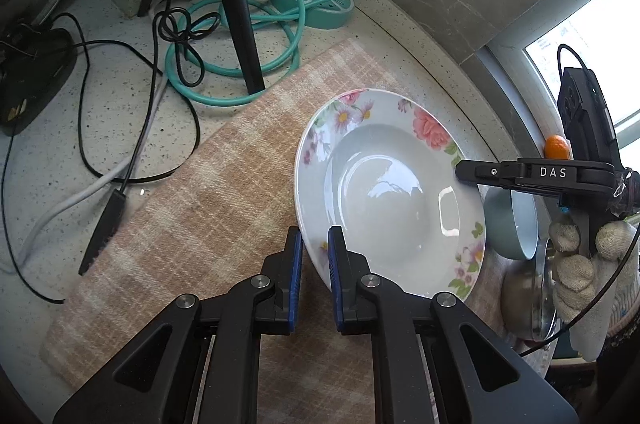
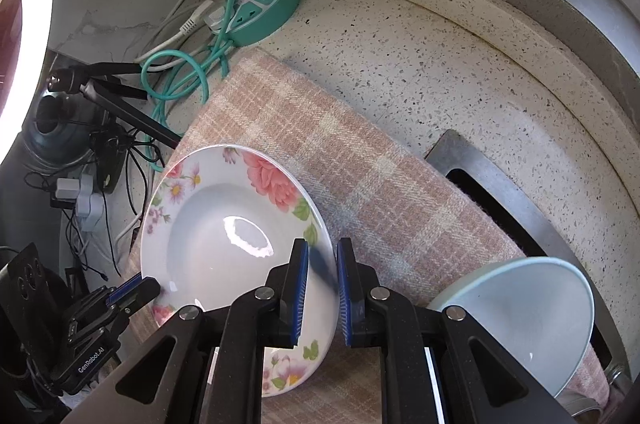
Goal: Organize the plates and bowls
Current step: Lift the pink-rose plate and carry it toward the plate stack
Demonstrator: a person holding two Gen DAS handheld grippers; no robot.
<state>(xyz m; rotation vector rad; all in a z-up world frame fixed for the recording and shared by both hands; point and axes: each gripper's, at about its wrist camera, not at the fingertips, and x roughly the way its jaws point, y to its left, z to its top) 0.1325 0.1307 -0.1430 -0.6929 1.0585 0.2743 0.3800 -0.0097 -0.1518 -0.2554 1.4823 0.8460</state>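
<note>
Left tool (image 1: 315,256) and right tool (image 2: 322,280) both clamp floral plate (image 1: 384,183) rim, opposite sides; "DAS" on right tool.

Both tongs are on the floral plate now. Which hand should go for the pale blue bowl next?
Probably right. The pale blue bowl sits just beside the right tongs; the left tongs grip the floral plate on its far rim.

The pale blue round bowl (image 2: 532,320) is partly hidden behind the black right gripper (image 2: 322,288), the shiny metal dish (image 1: 534,298) is half hidden by the person's white gloved hand (image 1: 580,264), and the small orange fruit (image 1: 556,147) peeks out from behind black gear.
</note>
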